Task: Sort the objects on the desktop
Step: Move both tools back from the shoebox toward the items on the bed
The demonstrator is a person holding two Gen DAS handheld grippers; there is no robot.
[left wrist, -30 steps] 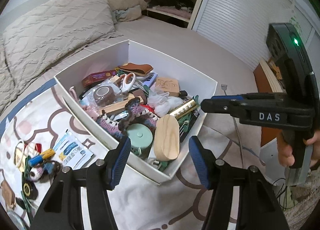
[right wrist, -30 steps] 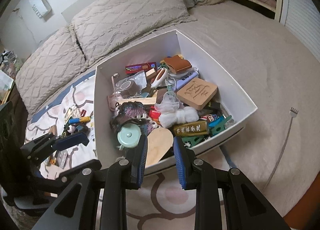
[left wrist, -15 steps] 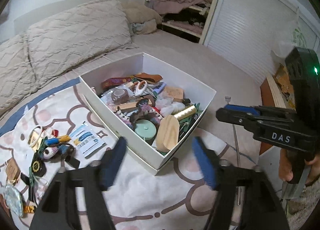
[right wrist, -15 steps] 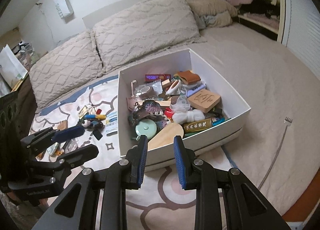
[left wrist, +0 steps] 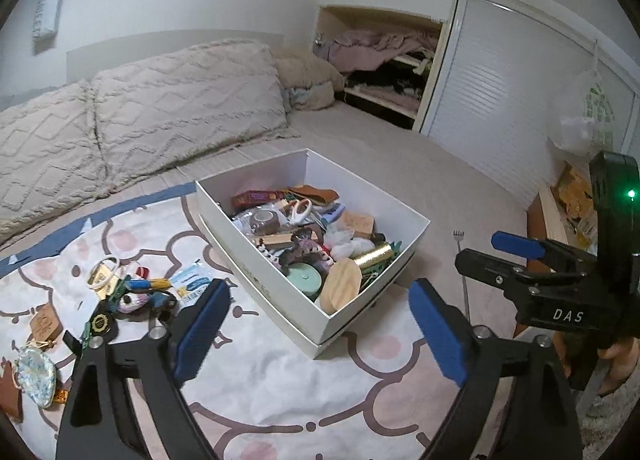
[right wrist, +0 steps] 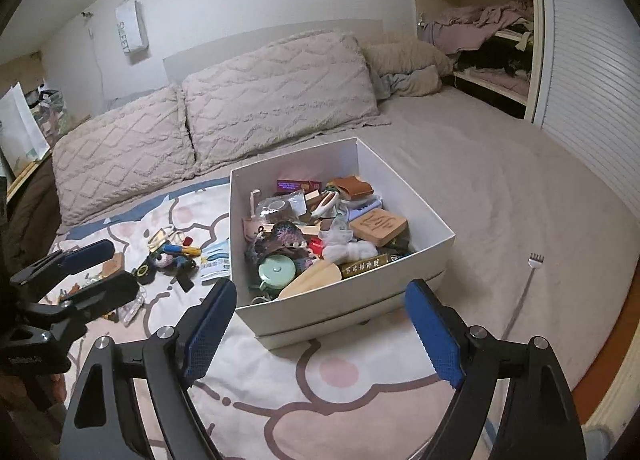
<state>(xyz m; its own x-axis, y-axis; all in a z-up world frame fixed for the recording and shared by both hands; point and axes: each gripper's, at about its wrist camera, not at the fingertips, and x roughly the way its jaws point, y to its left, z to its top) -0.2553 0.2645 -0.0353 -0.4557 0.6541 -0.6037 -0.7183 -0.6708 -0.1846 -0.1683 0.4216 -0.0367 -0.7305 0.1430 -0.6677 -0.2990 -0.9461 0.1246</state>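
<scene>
A white box (left wrist: pixel 372 312) (right wrist: pixel 404 176) stands on the bed, full of small items: a mint round tin (left wrist: pixel 305 276), a wooden oval (left wrist: pixel 340 288), a gold tube (left wrist: pixel 370 256), scissors (left wrist: pixel 299 210). Loose trinkets (left wrist: pixel 132 292) (right wrist: pixel 172 254) lie on the patterned sheet to its left. My left gripper (left wrist: pixel 320 328) is open and empty, held back from the box's near corner. My right gripper (right wrist: pixel 320 324) is open and empty, in front of the box. The right gripper also shows at the right of the left wrist view (left wrist: pixel 516 256).
Two quilted pillows (right wrist: pixel 276 100) lie behind the box. A metal back scratcher (right wrist: pixel 528 280) lies on the bed right of the box. An open closet with clothes (right wrist: pixel 480 36) and a shutter door (left wrist: pixel 500 140) stand at the far right.
Both grippers have pulled back and up from the box. The right gripper's jaws, near shut before, have opened wide. The left gripper's jaws have spread wider.
</scene>
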